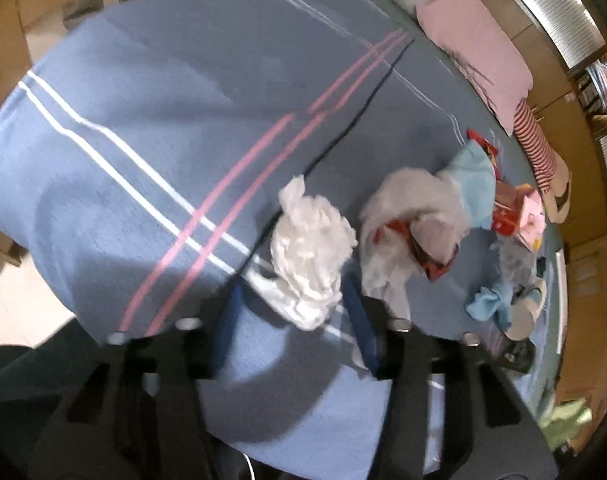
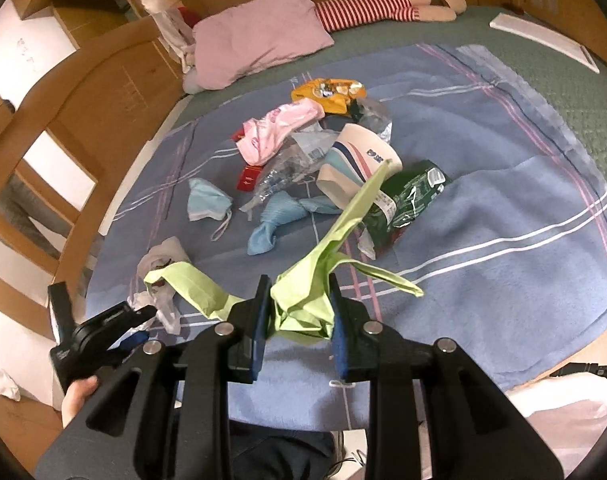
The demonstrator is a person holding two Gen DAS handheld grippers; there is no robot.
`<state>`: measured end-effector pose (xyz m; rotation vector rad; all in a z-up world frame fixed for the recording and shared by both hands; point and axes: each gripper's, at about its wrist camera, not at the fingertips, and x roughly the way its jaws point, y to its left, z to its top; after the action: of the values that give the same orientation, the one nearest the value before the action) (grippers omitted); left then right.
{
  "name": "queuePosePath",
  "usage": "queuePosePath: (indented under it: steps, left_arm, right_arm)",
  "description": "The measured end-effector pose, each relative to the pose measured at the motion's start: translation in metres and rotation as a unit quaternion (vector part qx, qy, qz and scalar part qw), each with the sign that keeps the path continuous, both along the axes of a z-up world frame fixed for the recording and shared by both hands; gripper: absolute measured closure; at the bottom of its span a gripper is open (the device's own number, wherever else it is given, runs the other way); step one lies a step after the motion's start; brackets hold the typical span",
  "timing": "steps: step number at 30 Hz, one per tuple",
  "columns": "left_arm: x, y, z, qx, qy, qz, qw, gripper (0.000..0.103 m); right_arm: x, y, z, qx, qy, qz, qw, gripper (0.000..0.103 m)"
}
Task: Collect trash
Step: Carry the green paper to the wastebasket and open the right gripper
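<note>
My left gripper (image 1: 293,312) is open around a crumpled white tissue (image 1: 309,252) that lies on the blue striped blanket (image 1: 143,128); its blue pads stand either side of the tissue's near end. A white plastic bag with red wrappers (image 1: 407,224) lies just right of it. My right gripper (image 2: 299,320) is shut on a crumpled green paper (image 2: 315,280) and holds it above the blanket (image 2: 483,220). The left gripper also shows in the right wrist view (image 2: 99,332), beside white crumpled trash (image 2: 159,280).
A trash pile lies mid-blanket: paper cup (image 2: 359,160), green wrapper (image 2: 407,196), blue cloth (image 2: 275,220), face mask (image 2: 207,200), pink wrapper (image 2: 279,128), yellow packet (image 2: 327,92). A pink pillow (image 2: 255,36) and striped plush toy (image 2: 383,4) lie at the headboard.
</note>
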<state>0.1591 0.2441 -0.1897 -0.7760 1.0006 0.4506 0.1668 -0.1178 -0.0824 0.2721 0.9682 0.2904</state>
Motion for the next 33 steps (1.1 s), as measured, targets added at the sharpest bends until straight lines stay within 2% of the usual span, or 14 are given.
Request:
queuePosePath:
  steps: [1,4,7,9,11,14,17,23,24,25,26,27,30,33]
  left_arm:
    - [-0.001,0.002,-0.001,-0.013,-0.011,-0.003,0.9998,0.091]
    - [-0.014,0.010,0.002,-0.034,-0.042,0.022,0.9983,0.092]
    - [-0.027,0.011,0.026,-0.027,-0.121,0.029,0.9918,0.093]
    - [-0.034,0.001,0.047,-0.016,-0.182,0.000,0.9831,0.093]
    - [-0.041,-0.011,0.060,-0.007,-0.213,-0.033,0.9764,0.093]
    - [-0.063,-0.039,0.071,-0.012,-0.231,-0.074,0.9701,0.093]
    - [-0.080,-0.090,0.078,-0.007,-0.227,-0.155,0.9613,0.093]
    - [-0.099,-0.174,0.102,0.003,-0.245,-0.294,0.9239,0.093]
    - [-0.102,-0.185,0.104,0.002,-0.247,-0.310,0.9180,0.093]
    - [-0.106,-0.199,0.108,0.004,-0.250,-0.334,0.9090,0.093]
    - [-0.110,-0.207,0.109,0.007,-0.250,-0.346,0.9044,0.093]
    - [-0.111,-0.212,0.110,0.008,-0.250,-0.354,0.9009,0.093]
    - [-0.116,-0.228,0.109,0.008,-0.248,-0.389,0.8874,0.093]
    - [-0.126,-0.251,0.105,0.003,-0.238,-0.444,0.8637,0.092]
  right_arm:
    - [-0.003,0.000,0.002,0.001,-0.004,0.001,1.000,0.075]
    - [-0.018,-0.006,0.012,0.001,-0.024,0.004,1.000,0.075]
    - [-0.035,-0.019,0.024,0.012,-0.048,0.000,0.999,0.075]
    - [-0.049,-0.034,0.035,0.024,-0.067,0.000,0.997,0.075]
    - [-0.062,-0.047,0.044,0.025,-0.082,0.000,0.996,0.075]
    - [-0.081,-0.068,0.050,0.017,-0.088,0.004,0.996,0.075]
    - [-0.103,-0.088,0.036,-0.017,-0.060,0.004,0.998,0.075]
    - [-0.144,-0.121,-0.005,-0.061,0.031,0.000,0.998,0.072]
    - [-0.147,-0.121,-0.015,-0.071,0.060,0.007,0.996,0.062]
    - [-0.148,-0.120,-0.023,-0.079,0.084,0.014,0.993,0.037]
    - [-0.152,-0.117,-0.036,-0.101,0.124,0.028,0.987,0.026]
    - [-0.159,-0.117,-0.039,-0.117,0.127,0.030,0.984,0.024]
    - [-0.168,-0.133,-0.022,-0.096,0.088,0.005,0.991,0.024]
    - [-0.181,-0.181,0.022,0.002,-0.010,-0.113,0.994,0.024]
